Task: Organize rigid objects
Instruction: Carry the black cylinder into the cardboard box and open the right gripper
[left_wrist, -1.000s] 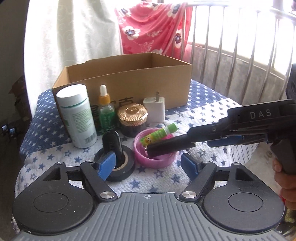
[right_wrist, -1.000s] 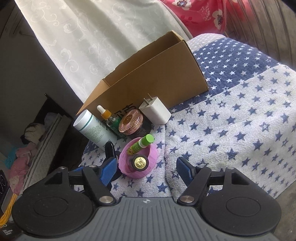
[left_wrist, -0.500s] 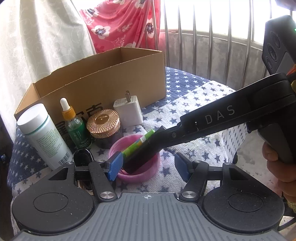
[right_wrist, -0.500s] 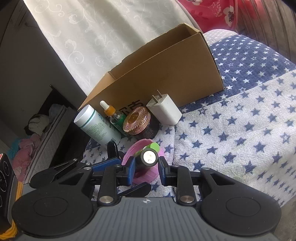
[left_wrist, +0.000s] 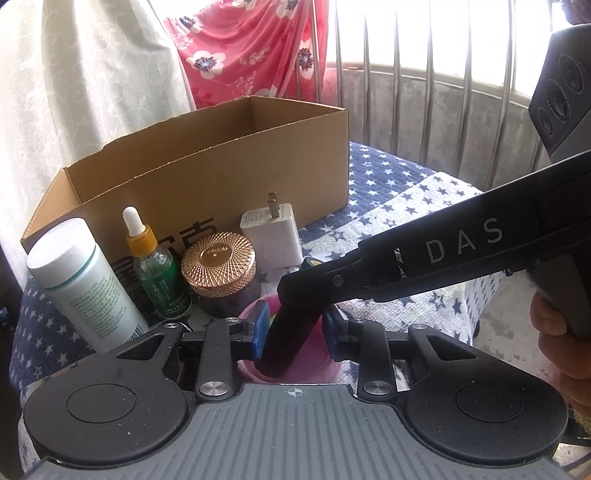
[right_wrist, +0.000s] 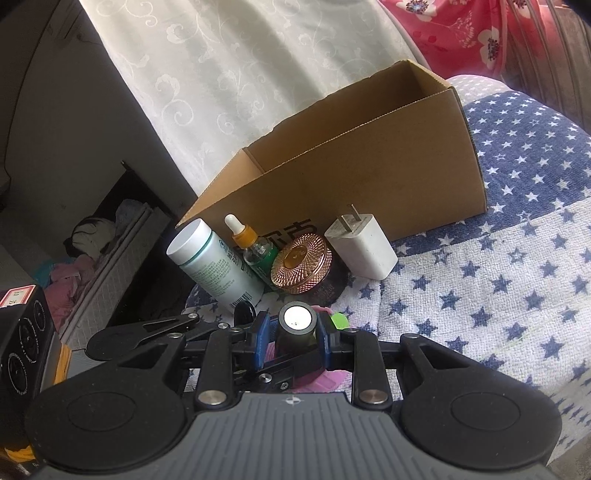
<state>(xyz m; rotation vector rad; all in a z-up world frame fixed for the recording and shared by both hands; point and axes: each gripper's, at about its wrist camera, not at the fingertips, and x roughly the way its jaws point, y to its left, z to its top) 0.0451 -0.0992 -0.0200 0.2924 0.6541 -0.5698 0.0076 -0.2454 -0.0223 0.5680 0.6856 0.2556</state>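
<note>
- Plainly, the dark tube (right_wrist: 297, 321) sat low in the centre of the right wrist view, its shiny end cap facing the camera. The right gripper (right_wrist: 297, 332) pinched it, a blue pad pressed to either side.
- In the left wrist view the same tube (left_wrist: 291, 332) leaned to the upper right, its foot down inside the pink bowl (left_wrist: 328, 369) at lower centre.
- The left gripper (left_wrist: 295, 328) had its jaws drawn in close on either side of the tube's lower half. Whether they were actually squeezing it I could not tell.
- The tube looked rigid, light and smooth-walled, so it would probably not give under the pads but might slide or twist if held near one end.
- A hold across the middle of the barrel, square to its length, seemed the safest place to take it.
- The metal cap looked like the slipperiest part and the one to avoid.
- The cardboard box (left_wrist: 221, 177) stood open in the upper middle of the frame, the likely place for it, with a gold-lidded jar (left_wrist: 218, 264) in between.
</note>
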